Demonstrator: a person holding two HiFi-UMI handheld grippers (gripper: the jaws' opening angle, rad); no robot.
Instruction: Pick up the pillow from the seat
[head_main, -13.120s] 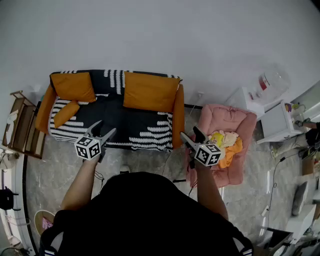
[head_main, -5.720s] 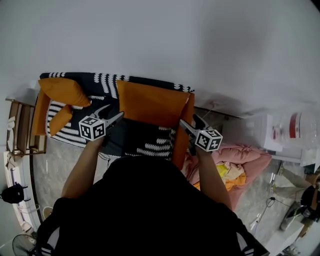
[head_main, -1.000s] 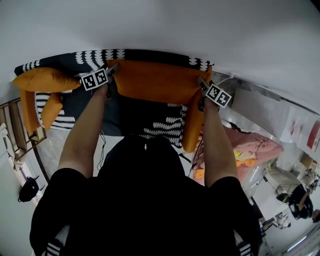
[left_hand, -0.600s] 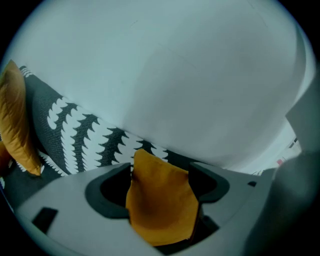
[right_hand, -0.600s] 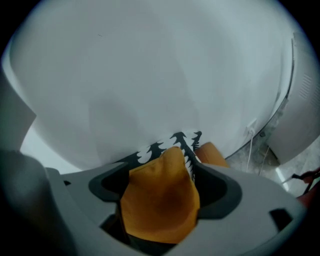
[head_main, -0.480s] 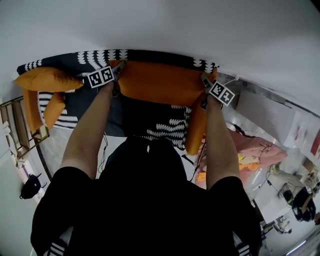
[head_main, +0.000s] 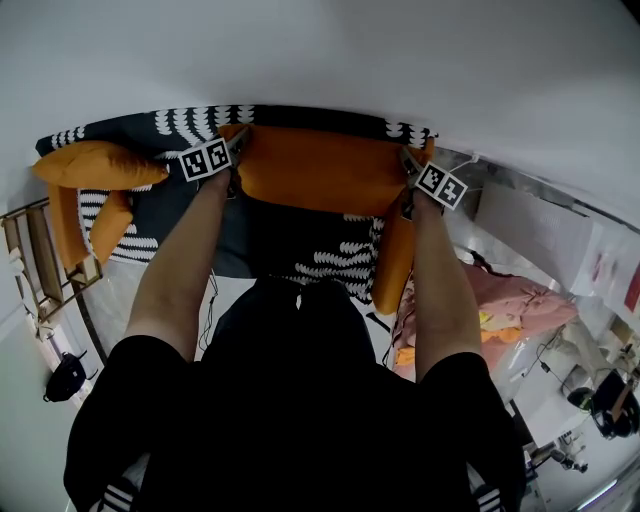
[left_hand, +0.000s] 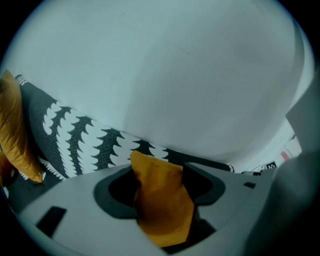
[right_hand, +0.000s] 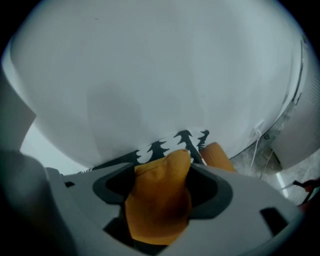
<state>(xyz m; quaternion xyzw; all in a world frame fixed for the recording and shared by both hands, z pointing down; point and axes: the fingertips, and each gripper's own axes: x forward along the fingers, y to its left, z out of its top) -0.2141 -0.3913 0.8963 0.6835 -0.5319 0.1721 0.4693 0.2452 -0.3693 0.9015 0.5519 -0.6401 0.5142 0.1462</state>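
Leaning over a two-seat sofa (head_main: 330, 262) that stands against a plain white wall (head_main: 400, 60), a person in a black shirt holds an orange pillow (head_main: 320, 180) by its two upper corners, one hand-held gripper on each. The pillow stands upright against the backrest on the right half of the seat, just beside the sofa's right arm (head_main: 395, 265). The left hand-held gripper (head_main: 236, 140) has just been closing its jaws and now pinches the pillow's far left corner, the cloth bunched between its grey pads in the left gripper view. The right hand-held gripper (head_main: 405, 158) has likewise just been closing and clamps the far right corner, a soft fold of orange fabric filling its gap. The sofa is covered in black cloth with white jagged bands, while its arms are padded in the same matte orange weave as the pillow. A second orange cushion (head_main: 95, 165), plump and rectangular, leans at the left end, with a smaller, narrower one (head_main: 105, 225) lying below it on the seat. The floor (head_main: 110, 295) is pale, glossy stone-look tile. A wooden rack (head_main: 40, 270) stands to the left of the sofa, a black bag (head_main: 65, 375) sits on the floor nearer the person, and a rumpled pink armchair (head_main: 510, 300) lies to the right.
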